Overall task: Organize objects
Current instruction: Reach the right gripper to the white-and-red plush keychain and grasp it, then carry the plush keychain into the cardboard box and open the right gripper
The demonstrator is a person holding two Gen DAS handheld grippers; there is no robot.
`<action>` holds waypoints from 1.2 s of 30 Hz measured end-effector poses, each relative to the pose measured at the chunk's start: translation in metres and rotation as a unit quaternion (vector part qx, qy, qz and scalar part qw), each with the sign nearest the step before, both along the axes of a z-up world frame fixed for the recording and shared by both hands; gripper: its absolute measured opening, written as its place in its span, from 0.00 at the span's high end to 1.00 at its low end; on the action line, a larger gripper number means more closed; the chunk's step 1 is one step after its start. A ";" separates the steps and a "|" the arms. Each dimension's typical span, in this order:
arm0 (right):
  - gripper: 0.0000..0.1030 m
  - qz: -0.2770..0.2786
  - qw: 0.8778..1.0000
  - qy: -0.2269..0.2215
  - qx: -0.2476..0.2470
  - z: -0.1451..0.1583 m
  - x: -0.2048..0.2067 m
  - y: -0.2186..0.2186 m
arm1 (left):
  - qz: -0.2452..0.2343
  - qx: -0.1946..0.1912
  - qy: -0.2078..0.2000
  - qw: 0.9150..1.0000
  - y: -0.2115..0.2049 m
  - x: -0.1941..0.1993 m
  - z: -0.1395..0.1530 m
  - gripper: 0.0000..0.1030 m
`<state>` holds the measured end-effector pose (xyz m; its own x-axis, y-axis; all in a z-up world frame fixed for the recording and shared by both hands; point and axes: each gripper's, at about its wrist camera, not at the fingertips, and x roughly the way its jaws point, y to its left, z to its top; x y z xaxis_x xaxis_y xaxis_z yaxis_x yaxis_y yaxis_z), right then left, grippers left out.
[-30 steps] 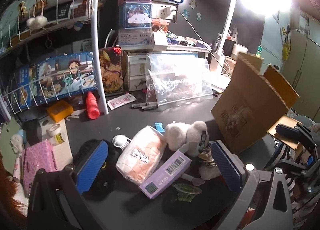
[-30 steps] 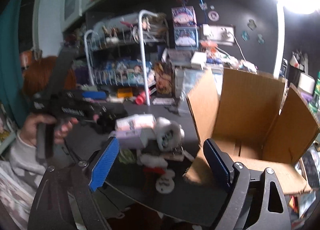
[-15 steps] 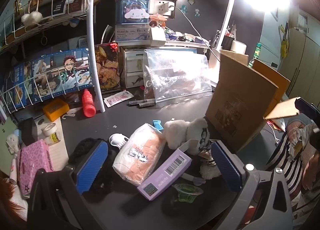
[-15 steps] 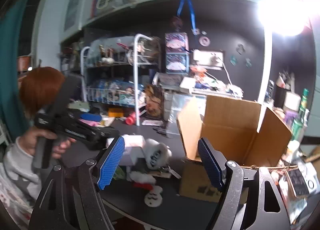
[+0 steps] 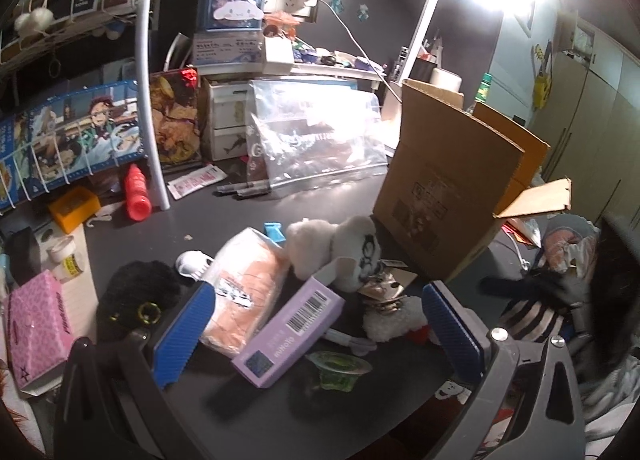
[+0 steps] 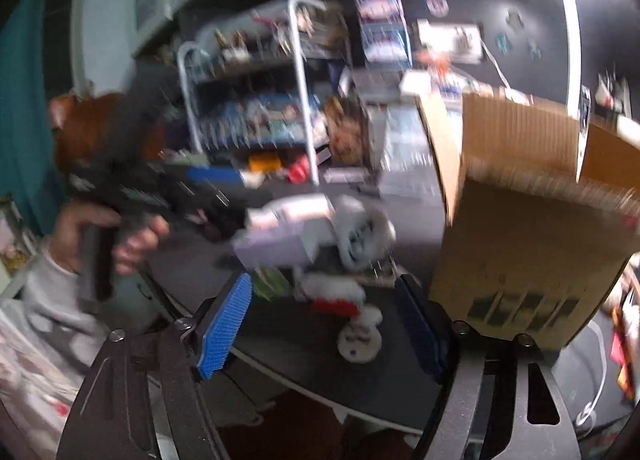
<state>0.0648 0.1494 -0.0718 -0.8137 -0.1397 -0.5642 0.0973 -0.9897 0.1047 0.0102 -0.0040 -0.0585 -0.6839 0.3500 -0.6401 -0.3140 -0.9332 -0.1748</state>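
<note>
A pile lies on the dark desk in the left wrist view: a purple box (image 5: 290, 334), a pink packet (image 5: 244, 296), a white plush (image 5: 340, 252), a green jelly cup (image 5: 338, 368) and a black fuzzy item (image 5: 136, 296). An open cardboard box (image 5: 448, 195) stands to the right of the pile. My left gripper (image 5: 320, 332) is open, just above the pile. My right gripper (image 6: 324, 328) is open and empty, near the desk's front edge. The blurred right wrist view shows the purple box (image 6: 276, 244), the plush (image 6: 360, 236) and the cardboard box (image 6: 528, 252).
A wire rack (image 5: 144, 71) with comics stands at the back left, a red bottle (image 5: 136, 191) by its post. A clear plastic bag (image 5: 316, 139) leans at the back. A pink tissue box (image 5: 34, 324) lies at the left. A small white plush (image 6: 356, 328) lies near the front edge.
The left gripper has moved slightly closer to the pile. The right gripper has swung about, rising then dropping back toward the desk's front edge; its view is now blurred. Both jaws stay open.
</note>
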 end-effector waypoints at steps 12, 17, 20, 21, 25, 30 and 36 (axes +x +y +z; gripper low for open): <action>0.61 -0.025 0.995 -0.075 0.064 -0.045 -0.023 -0.003 | -0.033 0.003 -0.009 0.999 0.012 -0.001 -0.001 0.00; 0.75 -0.027 0.993 -0.088 0.071 -0.051 -0.026 0.000 | -0.052 0.001 -0.011 0.999 0.021 -0.001 0.001 0.01; 0.77 -0.024 0.993 -0.087 0.071 -0.049 -0.024 0.003 | -0.063 0.007 -0.017 0.998 0.026 -0.001 0.001 0.01; 0.77 -0.023 0.994 -0.082 0.072 -0.046 -0.022 0.004 | -0.067 0.007 -0.018 0.998 0.029 -0.001 0.002 0.03; 0.77 -0.012 0.995 -0.055 0.084 -0.029 -0.018 0.001 | -0.086 0.014 -0.019 0.996 0.037 0.001 0.008 0.08; 0.77 0.025 0.994 -0.007 0.106 0.002 -0.017 -0.012 | -0.112 0.040 -0.023 0.993 0.041 0.002 0.019 0.19; 0.78 0.080 0.987 0.060 0.123 0.038 -0.025 -0.032 | -0.125 0.066 -0.019 0.990 0.039 0.003 0.039 0.44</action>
